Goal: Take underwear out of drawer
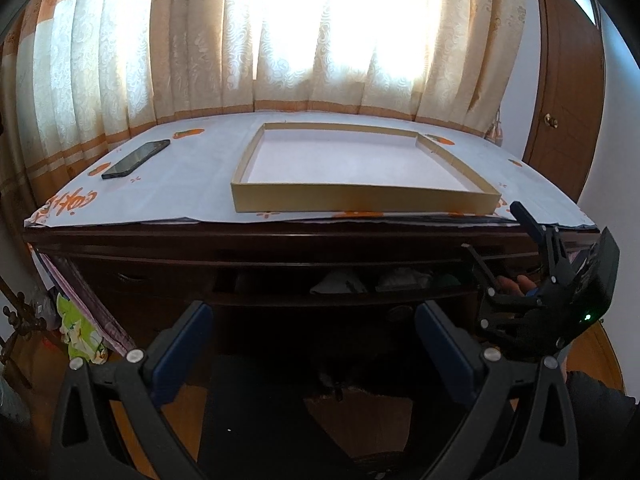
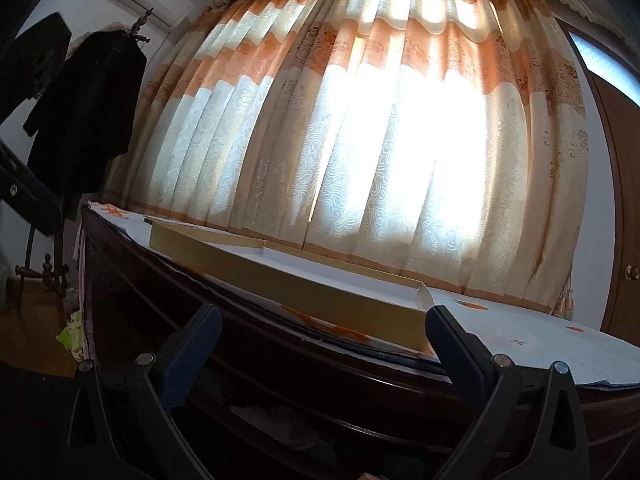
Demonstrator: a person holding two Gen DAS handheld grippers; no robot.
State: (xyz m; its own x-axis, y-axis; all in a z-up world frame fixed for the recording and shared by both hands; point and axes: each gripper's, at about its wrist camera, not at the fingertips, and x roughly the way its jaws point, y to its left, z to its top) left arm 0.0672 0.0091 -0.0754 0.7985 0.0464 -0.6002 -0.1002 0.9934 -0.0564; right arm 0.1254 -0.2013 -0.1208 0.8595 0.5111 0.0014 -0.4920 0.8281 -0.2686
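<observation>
Pale folded underwear (image 1: 340,282) lying in the half-open drawer (image 1: 344,280) under the tabletop (image 1: 192,192), dim and partly hidden. Probably light, soft and limp, so best pinched at a raised fold near the middle, not an edge. Left gripper (image 1: 312,340) spread wide and empty, facing the drawer. Right gripper (image 2: 324,340) likewise wide, empty, near the drawer's right end. Shallow cardboard tray (image 1: 360,200) and phone (image 1: 136,159) resting above.
</observation>
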